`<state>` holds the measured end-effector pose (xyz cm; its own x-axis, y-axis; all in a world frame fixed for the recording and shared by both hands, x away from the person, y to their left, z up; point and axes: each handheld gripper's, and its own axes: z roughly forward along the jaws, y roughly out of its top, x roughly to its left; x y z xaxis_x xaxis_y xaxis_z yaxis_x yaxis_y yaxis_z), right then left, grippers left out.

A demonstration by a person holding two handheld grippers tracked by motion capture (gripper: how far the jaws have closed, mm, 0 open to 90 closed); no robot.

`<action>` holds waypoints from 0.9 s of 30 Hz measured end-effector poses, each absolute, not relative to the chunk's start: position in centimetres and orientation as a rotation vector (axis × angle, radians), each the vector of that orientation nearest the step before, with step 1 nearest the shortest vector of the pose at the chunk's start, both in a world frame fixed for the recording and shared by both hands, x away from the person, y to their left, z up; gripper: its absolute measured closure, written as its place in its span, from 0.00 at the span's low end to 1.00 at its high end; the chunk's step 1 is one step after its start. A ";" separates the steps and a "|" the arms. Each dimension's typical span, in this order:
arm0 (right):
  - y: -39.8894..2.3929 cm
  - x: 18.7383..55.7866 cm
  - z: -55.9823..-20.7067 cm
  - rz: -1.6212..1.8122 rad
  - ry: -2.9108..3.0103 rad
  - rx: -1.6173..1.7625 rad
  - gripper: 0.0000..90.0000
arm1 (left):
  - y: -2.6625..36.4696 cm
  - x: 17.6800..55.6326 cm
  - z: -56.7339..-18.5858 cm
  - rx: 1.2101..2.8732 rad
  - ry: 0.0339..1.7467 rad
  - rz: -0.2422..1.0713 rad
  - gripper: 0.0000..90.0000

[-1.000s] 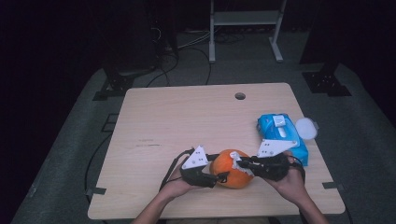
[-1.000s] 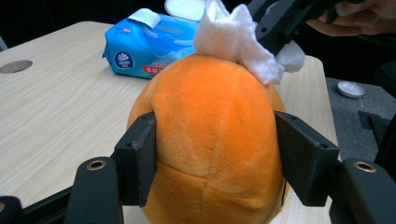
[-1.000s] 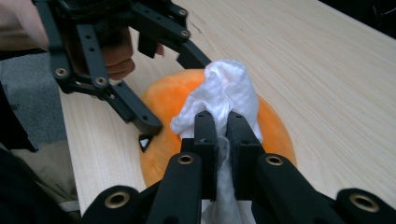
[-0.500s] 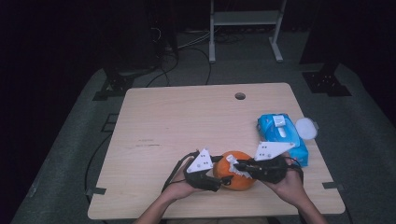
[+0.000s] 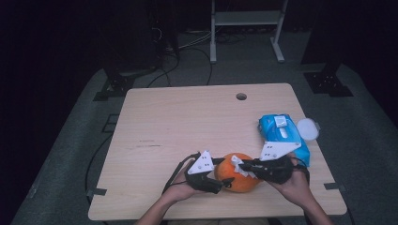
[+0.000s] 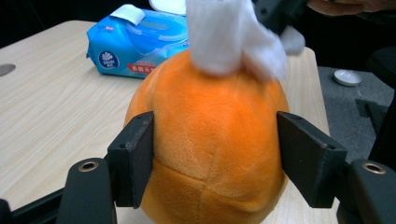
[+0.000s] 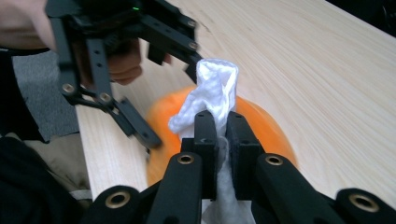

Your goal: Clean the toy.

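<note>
My left gripper (image 6: 212, 163) has its two black jaws pressed against the sides of the orange plush pumpkin (image 6: 215, 140), clamping it at the near edge of the wooden table (image 5: 187, 122). The plush sits on the tabletop, soft seams showing low down between my jaws. My right gripper (image 7: 220, 135) is pinched tight on a crumpled white wipe (image 7: 210, 95), jaws nearly together with the cloth bunched between them and poking out past the tips. That wipe is touching the top of the pumpkin; in the left gripper view it rests right on the crown. From the high view, both my hands meet at the plush, left hand (image 5: 180, 190) on one side, right hand (image 5: 295, 185) on the other. Beyond it, toward the right edge of the table, lies a blue pack of wet wipes (image 5: 281, 136), with a round white lid (image 5: 307, 128) just beside it.
</note>
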<state>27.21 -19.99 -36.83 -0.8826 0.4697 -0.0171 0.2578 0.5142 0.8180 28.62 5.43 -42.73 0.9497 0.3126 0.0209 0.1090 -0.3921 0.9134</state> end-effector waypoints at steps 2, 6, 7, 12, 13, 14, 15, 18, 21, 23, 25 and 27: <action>-20.4 27.4 -36.9 1.316 2.521 0.641 0.93 | 5.2 28.5 -42.6 1.978 0.307 0.222 0.35; -18.9 27.0 -36.9 1.310 2.526 0.606 0.93 | 4.5 28.0 -42.3 1.987 0.286 0.233 0.34; -18.4 27.0 -36.9 1.308 2.528 0.588 0.93 | 4.3 27.9 -42.2 2.003 0.274 0.244 0.34; -16.8 26.6 -37.0 1.253 2.561 0.510 0.92 | 4.8 28.0 -42.8 2.024 0.269 0.231 0.34; -17.0 26.6 -37.0 1.261 2.560 0.518 0.92 | 5.0 28.1 -42.8 2.025 0.278 0.227 0.34; -17.4 26.8 -37.0 1.266 2.559 0.533 0.92 | 5.1 28.2 -42.8 2.027 0.282 0.228 0.34; -17.9 26.9 -37.0 1.267 2.555 0.547 0.92 | 5.3 28.3 -42.9 2.029 0.288 0.226 0.34; -19.7 27.3 -37.0 1.261 2.529 0.600 0.92 | 5.8 28.8 -43.2 2.036 0.301 0.214 0.34; -20.9 27.8 -37.4 1.259 2.530 0.660 0.92 | 6.3 29.2 -43.5 2.035 0.309 0.180 0.34; -21.4 28.0 -37.7 1.288 2.538 0.683 0.92 | 6.3 29.2 -43.5 2.036 0.300 0.169 0.33; -21.3 28.1 -38.0 1.290 2.549 0.678 0.92 | 6.2 29.2 -43.2 2.027 0.305 0.168 0.27; -20.7 27.9 -38.1 1.292 2.551 0.658 0.92 | 5.9 29.3 -43.0 1.985 0.348 0.133 0.21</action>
